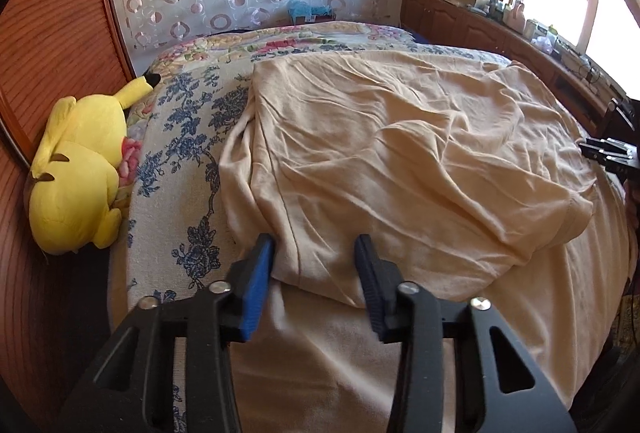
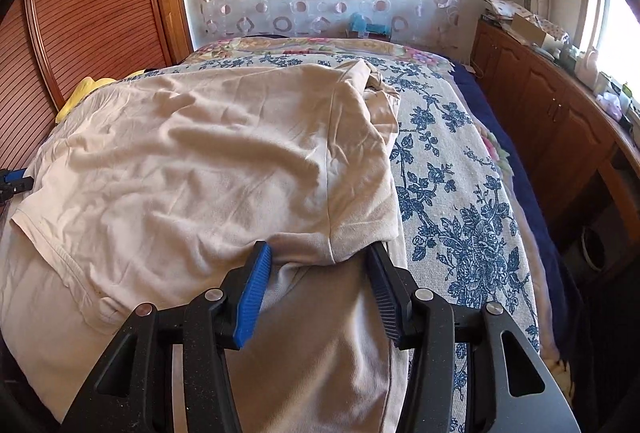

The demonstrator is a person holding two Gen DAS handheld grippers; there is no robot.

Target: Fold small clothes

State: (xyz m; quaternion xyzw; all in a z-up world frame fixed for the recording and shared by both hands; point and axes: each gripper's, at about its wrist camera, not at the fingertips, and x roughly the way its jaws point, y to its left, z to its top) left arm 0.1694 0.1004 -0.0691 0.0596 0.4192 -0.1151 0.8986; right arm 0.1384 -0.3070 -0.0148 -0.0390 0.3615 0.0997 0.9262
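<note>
The left gripper [image 1: 316, 247] is seen at the bottom centre of its own view, angled downward, its blue-padded fingers [image 1: 256, 285] set apart with cloth lying between them. The right gripper [image 2: 320, 255] is likewise seen low and central in its view, tilted downward, its fingers [image 2: 252, 289] parted around a bunched fold; whether the pads press cannot be told.

The beige garment [image 1: 400, 161] fills the middle of the bed [image 1: 180, 161], so little flat room remains there. A free strip of blue-flowered cover runs at the left of the left wrist frame. The yellow plush toy [image 1: 76, 173] blocks the far left edge; the wooden cabinet [image 2: 552, 121] closes the right side.
</note>
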